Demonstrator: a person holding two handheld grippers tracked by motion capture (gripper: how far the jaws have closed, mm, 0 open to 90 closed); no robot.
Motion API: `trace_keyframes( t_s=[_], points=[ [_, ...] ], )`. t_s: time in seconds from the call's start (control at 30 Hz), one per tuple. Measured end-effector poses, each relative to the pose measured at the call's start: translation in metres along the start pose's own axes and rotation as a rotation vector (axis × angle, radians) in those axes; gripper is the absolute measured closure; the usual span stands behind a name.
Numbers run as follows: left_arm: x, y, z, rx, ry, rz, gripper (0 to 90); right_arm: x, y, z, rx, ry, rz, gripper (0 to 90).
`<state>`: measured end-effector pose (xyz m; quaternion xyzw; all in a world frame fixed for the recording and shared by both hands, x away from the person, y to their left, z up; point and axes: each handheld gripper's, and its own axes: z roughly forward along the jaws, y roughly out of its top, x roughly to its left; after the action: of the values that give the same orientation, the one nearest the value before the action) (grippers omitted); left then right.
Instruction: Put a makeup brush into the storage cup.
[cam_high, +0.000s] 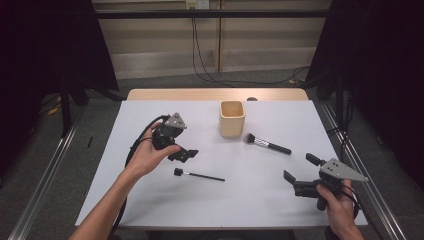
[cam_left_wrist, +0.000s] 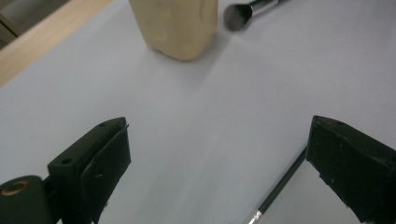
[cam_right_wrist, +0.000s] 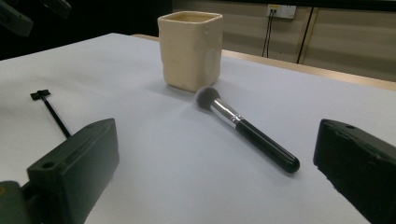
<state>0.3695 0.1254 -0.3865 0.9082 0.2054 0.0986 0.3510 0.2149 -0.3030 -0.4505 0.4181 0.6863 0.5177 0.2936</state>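
A cream square cup (cam_high: 232, 119) stands upright at the middle back of the white table sheet (cam_high: 150, 200). Just right of it lies a black-handled makeup brush (cam_high: 267, 144) with a silver ferrule, bristles toward the cup. A thin black brush (cam_high: 199, 175) lies in the middle. My left gripper (cam_high: 186, 154) hovers open just above and left of the thin brush, whose handle (cam_left_wrist: 280, 182) shows near its right jaw. My right gripper (cam_high: 301, 167) is open at the front right, pointed at the makeup brush (cam_right_wrist: 247, 128) and cup (cam_right_wrist: 189, 51). Nothing sits between either pair of jaws.
The wooden table edge (cam_high: 215, 94) runs behind the sheet. Cables (cam_high: 205, 65) hang down the back wall to the floor. Metal rails (cam_high: 45, 170) flank the table on both sides. Dark curtains stand at left and right.
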Motion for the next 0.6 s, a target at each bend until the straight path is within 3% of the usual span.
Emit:
trace_keyframes(
  t_s=[0.23,0.5,0.6],
  points=[
    [-0.007,0.001,0.010,0.133,-0.069,0.036,5.9,0.000,0.000,0.000,0.001,0.000,-0.002,0.0],
    [-0.012,0.000,0.023,0.215,-0.135,0.057,5.9,0.001,-0.001,0.001,0.016,0.005,-0.007,0.0],
    [-0.016,-0.002,0.031,0.257,-0.149,0.095,6.5,0.001,-0.001,0.001,0.015,0.007,-0.006,0.0]
  ],
)
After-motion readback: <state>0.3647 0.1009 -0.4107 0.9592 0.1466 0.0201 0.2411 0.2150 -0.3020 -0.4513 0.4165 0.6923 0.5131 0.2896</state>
